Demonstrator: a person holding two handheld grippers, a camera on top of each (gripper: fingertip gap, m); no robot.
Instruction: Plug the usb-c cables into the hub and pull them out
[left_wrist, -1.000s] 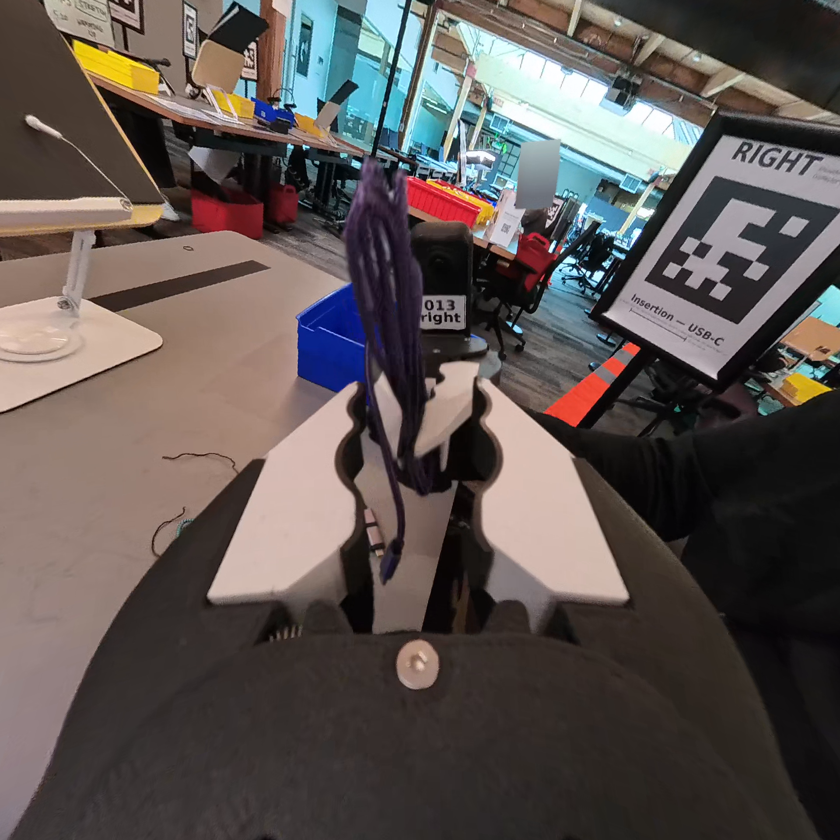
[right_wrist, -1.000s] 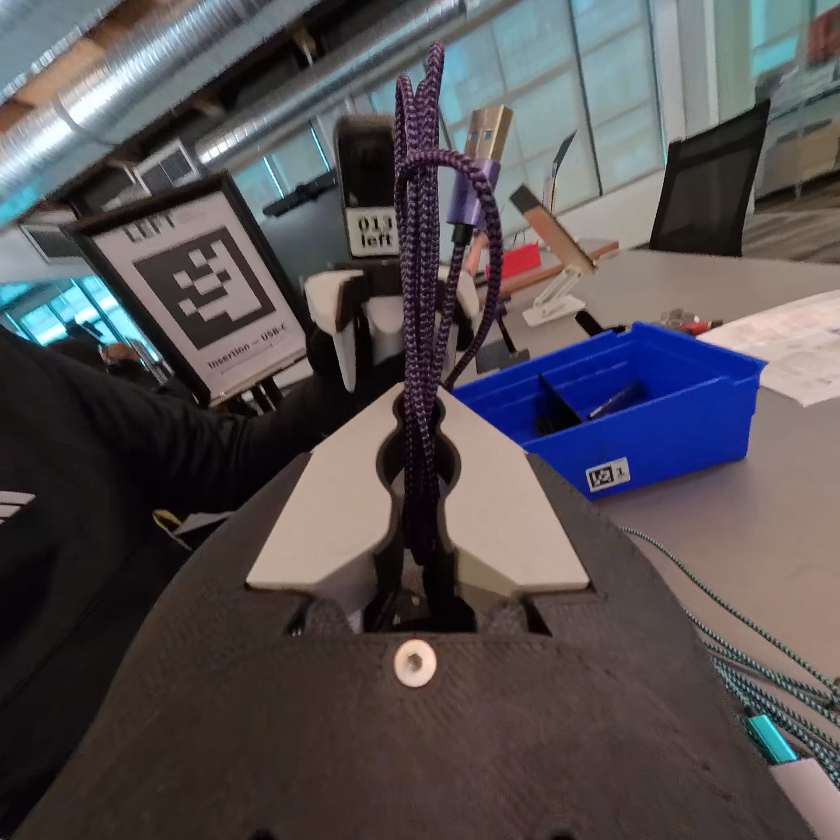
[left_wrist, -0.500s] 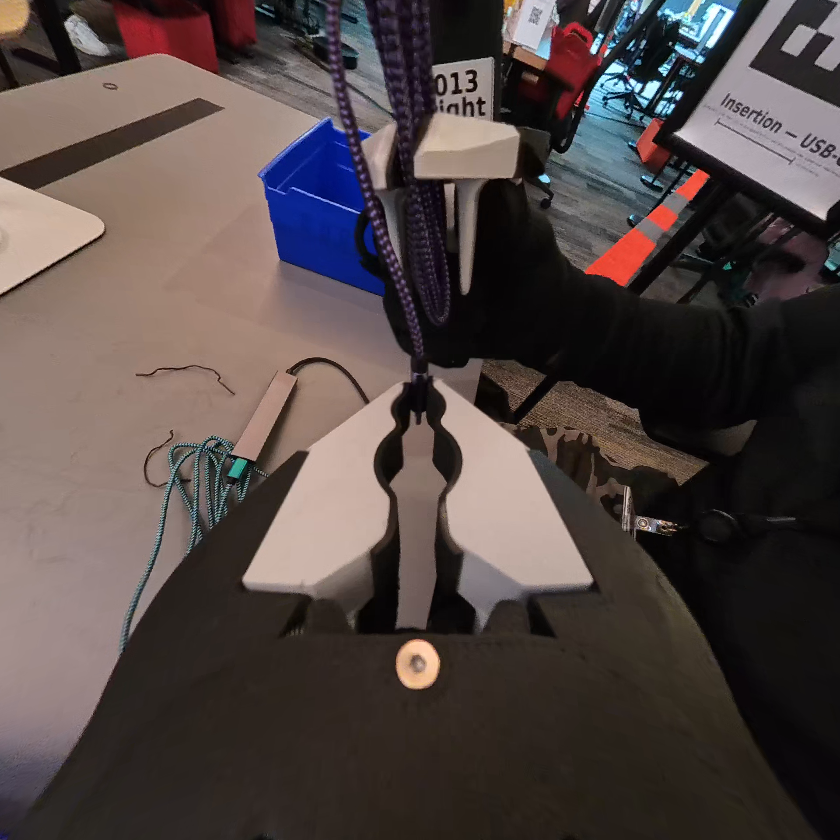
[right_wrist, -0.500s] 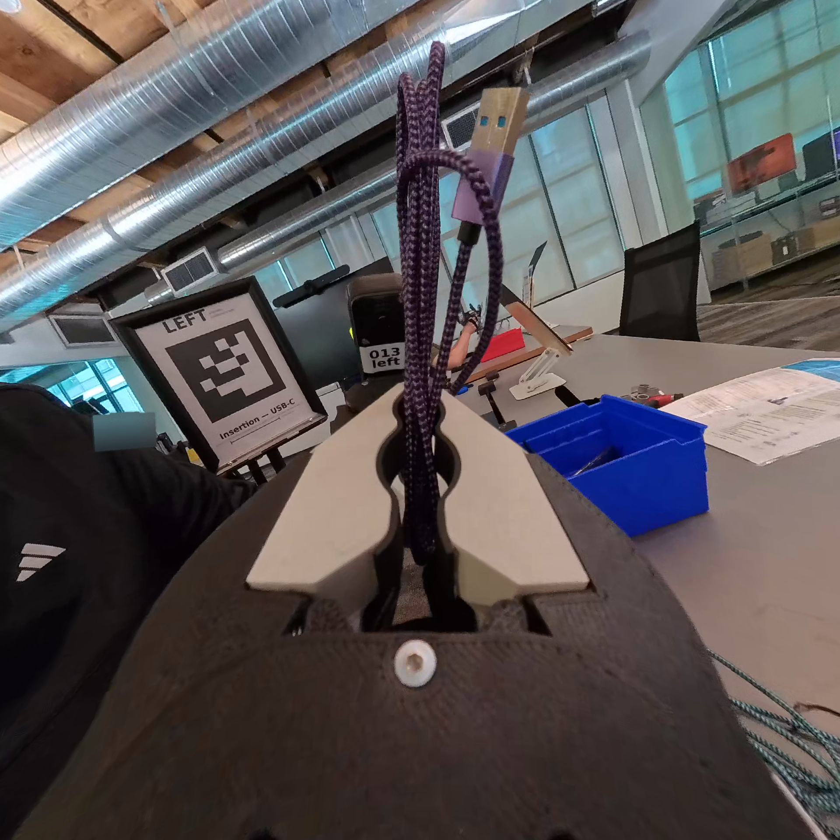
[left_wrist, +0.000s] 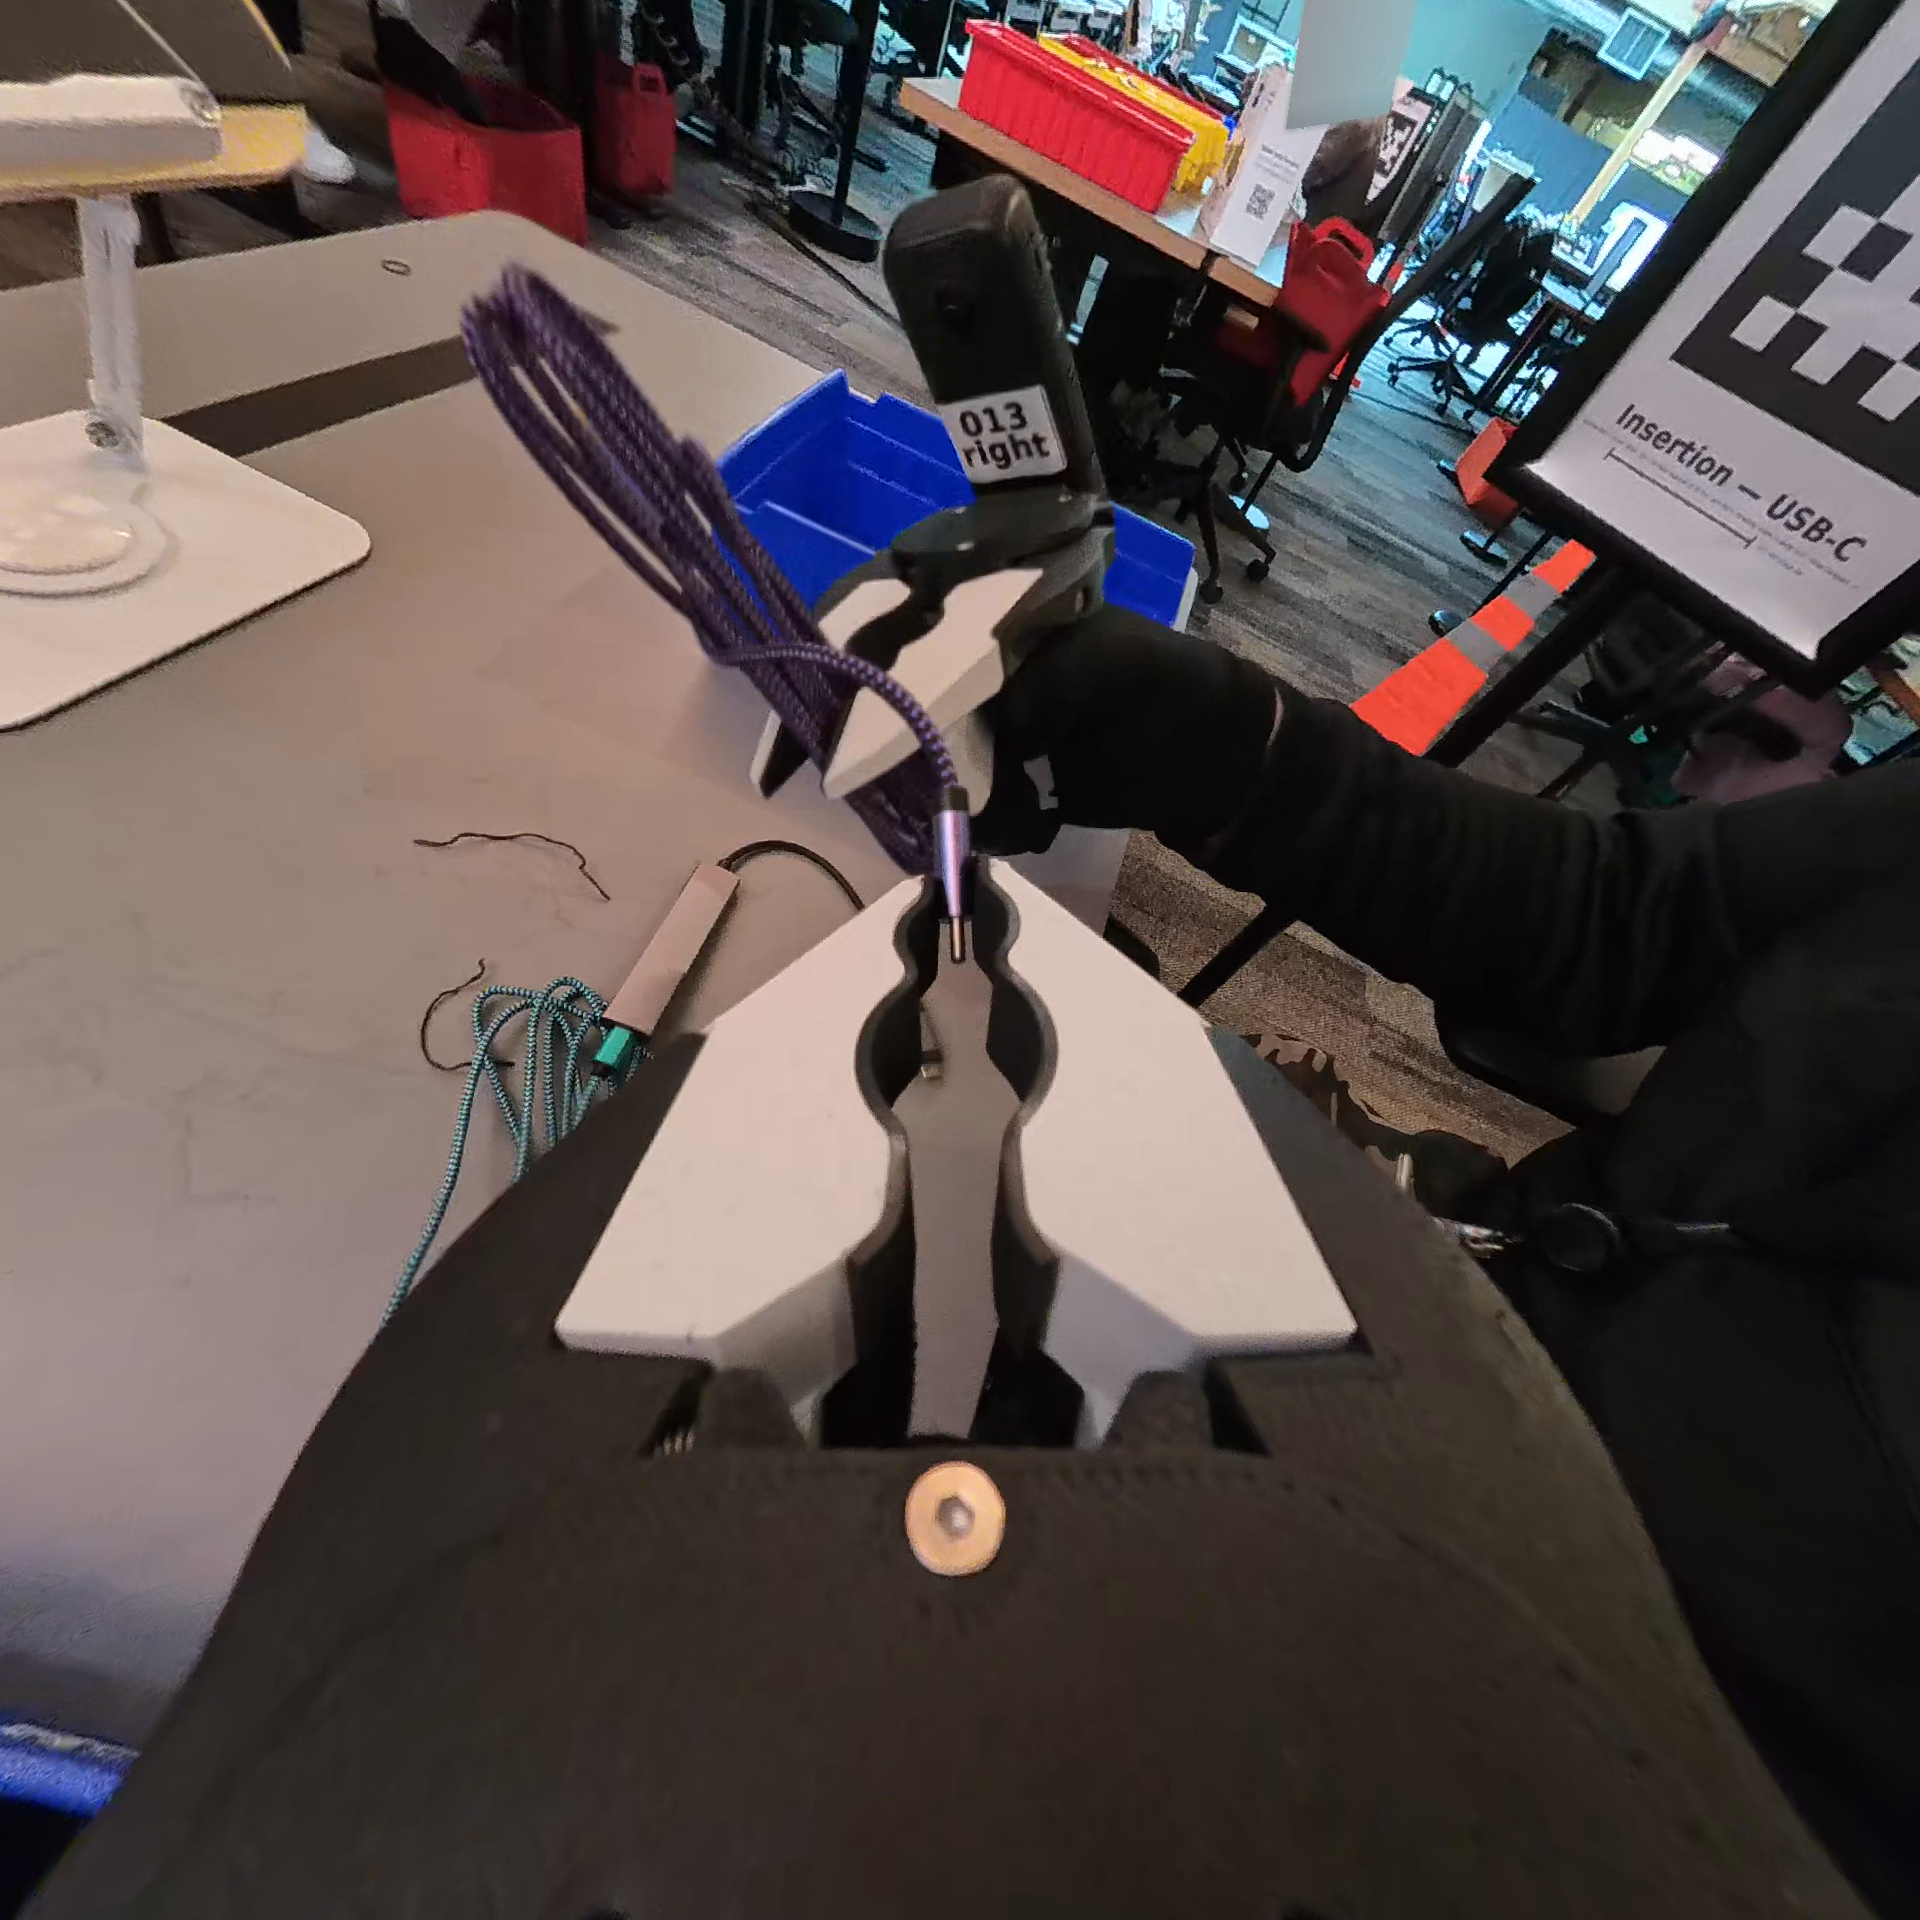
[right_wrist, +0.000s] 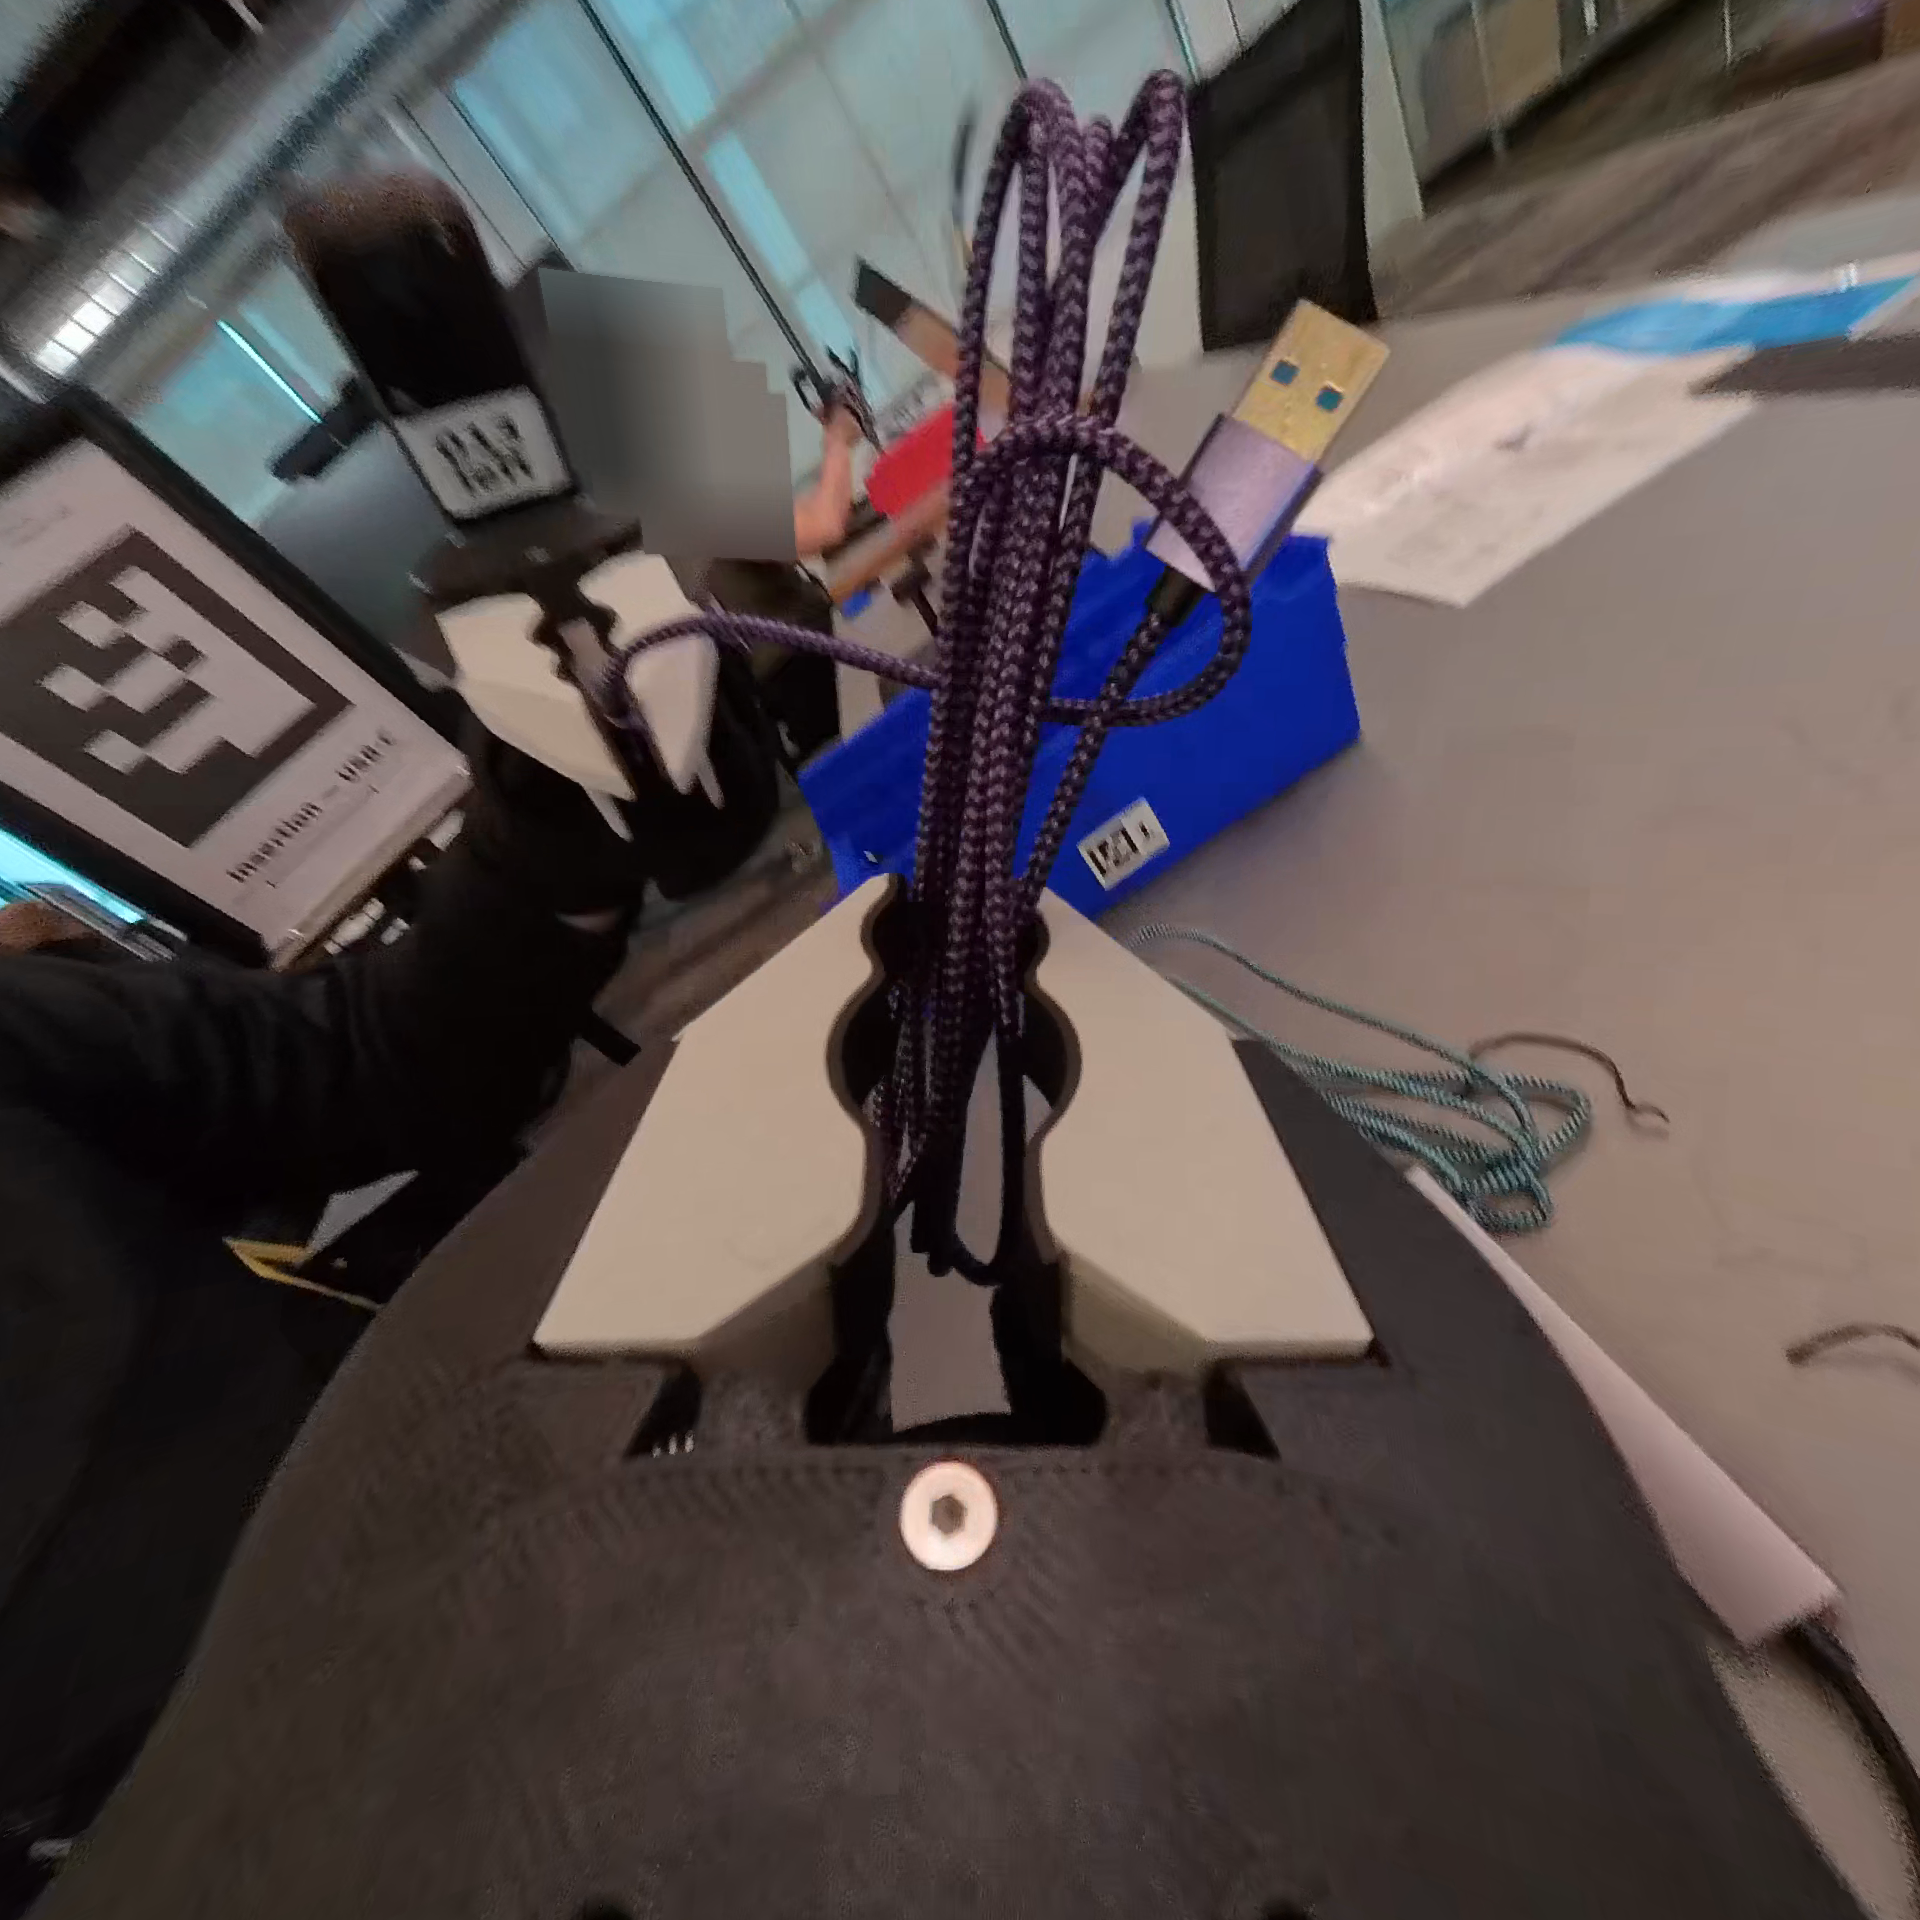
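Purple braided cable (right_wrist: 997, 644) sits bundled in my right claw (right_wrist: 956, 914), which is clamped on the coil; its gold USB-A plug (right_wrist: 1304, 400) sticks up to the right. My left claw (left_wrist: 956, 904) pinches the cable's small plug (left_wrist: 952, 862) at its tips, as it did 0.5 s ago, but the right claw (left_wrist: 883, 717) has swung from above to a tilt over the bench (left_wrist: 260, 831). On the left the grey hub (left_wrist: 670, 961) lies flat, with the teal cable (left_wrist: 520, 1049) at its near end and the blue bin (left_wrist: 831, 488) beyond.
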